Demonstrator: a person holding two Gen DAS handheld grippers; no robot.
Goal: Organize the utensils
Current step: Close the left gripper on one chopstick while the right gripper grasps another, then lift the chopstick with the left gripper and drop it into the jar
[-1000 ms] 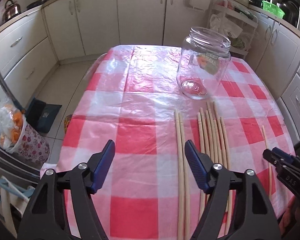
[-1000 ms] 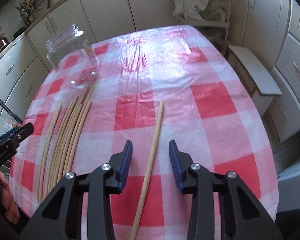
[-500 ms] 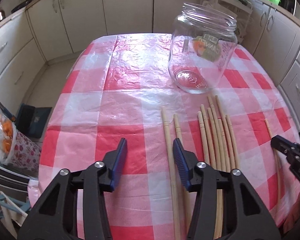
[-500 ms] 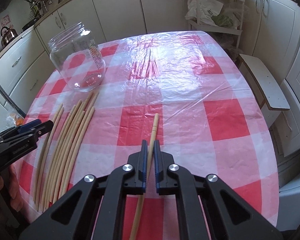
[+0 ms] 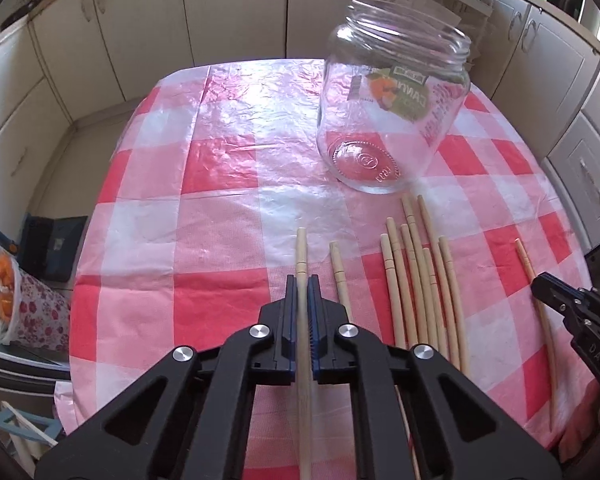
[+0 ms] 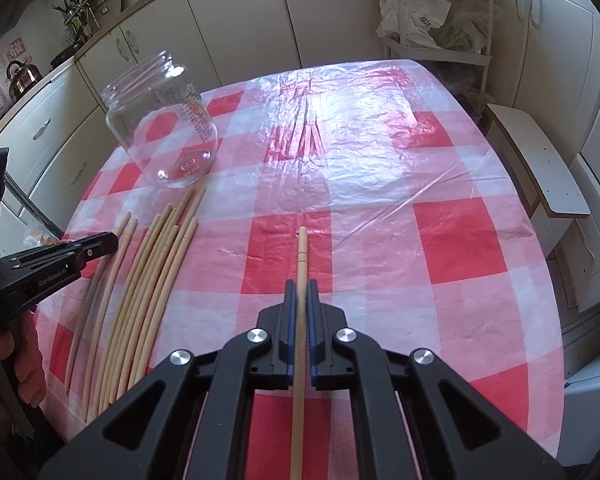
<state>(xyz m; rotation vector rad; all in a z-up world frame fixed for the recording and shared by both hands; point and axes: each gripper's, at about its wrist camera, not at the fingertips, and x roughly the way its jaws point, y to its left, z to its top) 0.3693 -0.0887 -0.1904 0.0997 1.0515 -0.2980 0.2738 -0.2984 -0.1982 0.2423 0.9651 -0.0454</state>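
Observation:
Pale wooden chopsticks lie on a red-and-white checked tablecloth (image 5: 216, 168). My left gripper (image 5: 301, 280) is shut on the leftmost chopstick (image 5: 301, 252), whose tip sticks out past the blue pads. My right gripper (image 6: 300, 285) is shut on a lone chopstick (image 6: 302, 250) lying apart on the right. A bundle of several chopsticks (image 5: 420, 280) (image 6: 156, 276) lies between the two grippers. An empty clear glass jar (image 5: 392, 116) (image 6: 160, 120) stands upright beyond the bundle. The right gripper (image 5: 572, 312) shows at the left wrist view's right edge, the left gripper (image 6: 80, 250) at the other view's left edge.
Cream kitchen cabinets (image 5: 240, 12) surround the table. A white bench (image 6: 540, 160) stands off the table's right side, a wire rack with bags (image 6: 432, 12) behind it. A flowered bag (image 5: 16, 300) sits on the floor at left. A hand (image 6: 24, 368) holds the left gripper's handle.
Both grippers went from open to shut, each closing on a chopstick. The left gripper also shifted forward and to the right over the leftmost chopstick.

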